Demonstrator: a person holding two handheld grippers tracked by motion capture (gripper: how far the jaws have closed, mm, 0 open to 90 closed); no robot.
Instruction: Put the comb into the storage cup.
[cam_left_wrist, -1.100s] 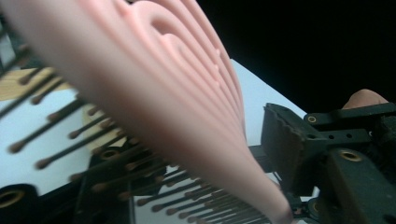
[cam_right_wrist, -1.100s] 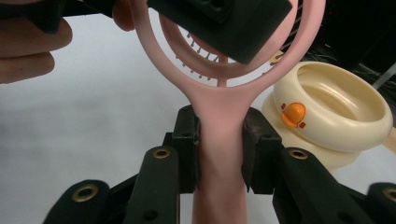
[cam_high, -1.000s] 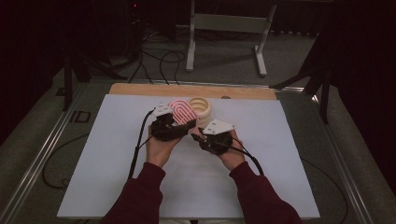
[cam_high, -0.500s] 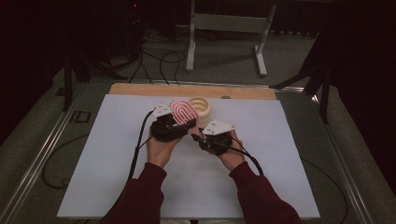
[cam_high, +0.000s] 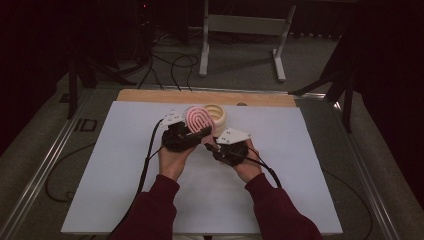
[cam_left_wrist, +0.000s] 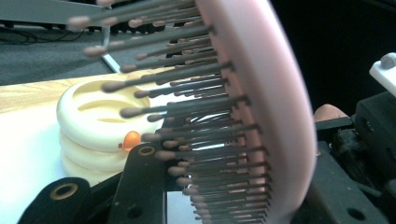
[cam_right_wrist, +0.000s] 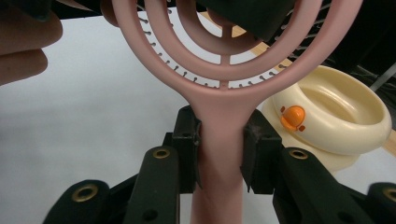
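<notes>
Left gripper (cam_high: 192, 134), held up just above the white mat (cam_high: 125, 170) at mid-table: its jaws have just been closing and are now drawn in on the head of a pink hairbrush (cam_high: 199, 121). In the left gripper view the brush head (cam_left_wrist: 261, 107) stands on edge between the jaws, bristles (cam_left_wrist: 196, 121) pointing toward the left jaw, the smooth back against the right one. The pads themselves are mostly hidden by the head, but the grip reads as a pinch across its thickness.

Centre: the brush is in the air, bridging the two grippers, its vented head toward the far side of the table. Just behind it on the mat sits a cream ringed container (cam_high: 216, 116) with a small orange duck-bill detail (cam_right_wrist: 292, 116); the brush is near it, not touching as far as I can tell.

Right gripper (cam_high: 216, 148): jaws narrowed on the brush handle (cam_right_wrist: 219, 140), both pads pressing its sides just below where the neck flares into the head.

Judgement: the two-point hold looks like a handover or re-grip. One gripper steadies the handle while the other takes the head, so the brush cannot swing or drop while its grasp changes.

Bare fingers (cam_right_wrist: 25, 46) of the left hand show at the upper left of the right gripper view.
</notes>
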